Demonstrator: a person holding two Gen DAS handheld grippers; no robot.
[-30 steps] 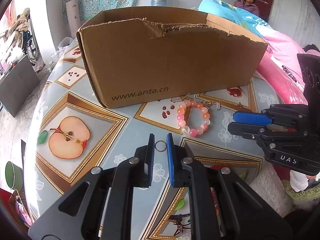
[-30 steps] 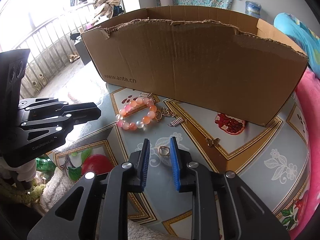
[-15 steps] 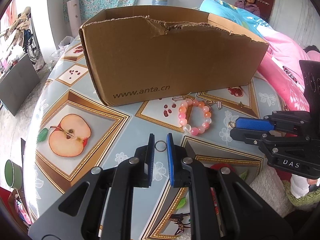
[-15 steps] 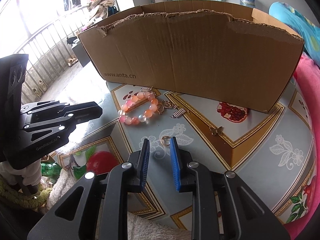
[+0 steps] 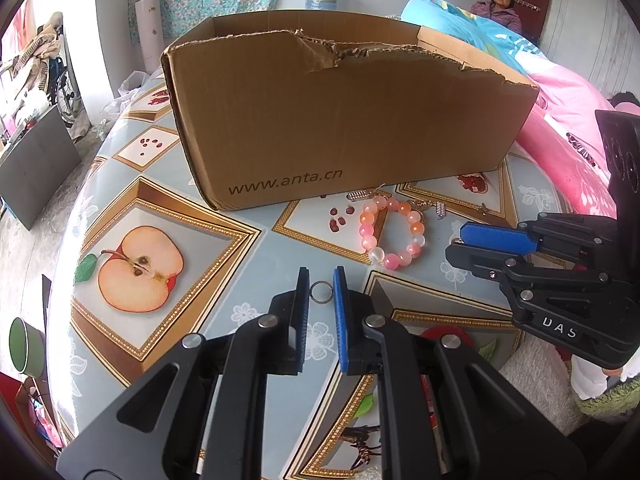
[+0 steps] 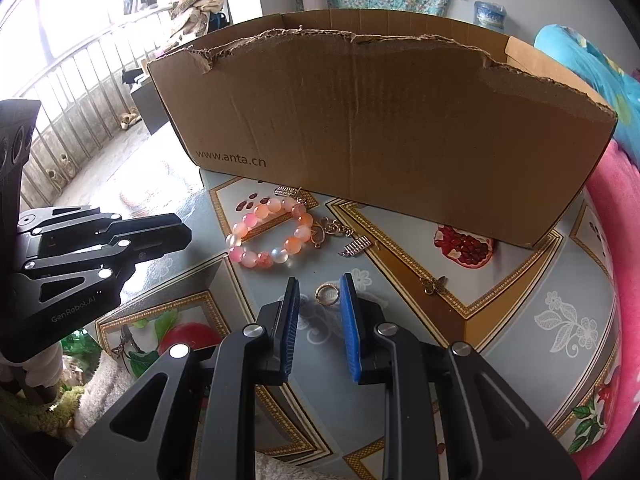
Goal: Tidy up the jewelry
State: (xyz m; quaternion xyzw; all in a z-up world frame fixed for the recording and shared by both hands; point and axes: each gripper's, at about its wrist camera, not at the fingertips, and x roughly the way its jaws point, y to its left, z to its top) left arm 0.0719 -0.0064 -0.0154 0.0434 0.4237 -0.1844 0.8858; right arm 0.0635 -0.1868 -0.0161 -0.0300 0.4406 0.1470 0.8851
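My left gripper (image 5: 321, 290) pinches silver ring (image 5: 321, 292) by its rim, above table (image 5: 240, 268). My right gripper (image 6: 319, 294), jaws narrow: gold ring (image 6: 327, 293) between them, grip uncertain. Rings light, stiff, slippery; take across rim. Bead bracelet (image 6: 270, 238) beyond, heavier, rolls. Box (image 6: 380, 128) farthest. Only right view shows butterfly charm (image 6: 433, 285).

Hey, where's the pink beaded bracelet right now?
The pink beaded bracelet lies on the tablecloth just in front of the cardboard box, with a small gold chain at its right in the right wrist view.
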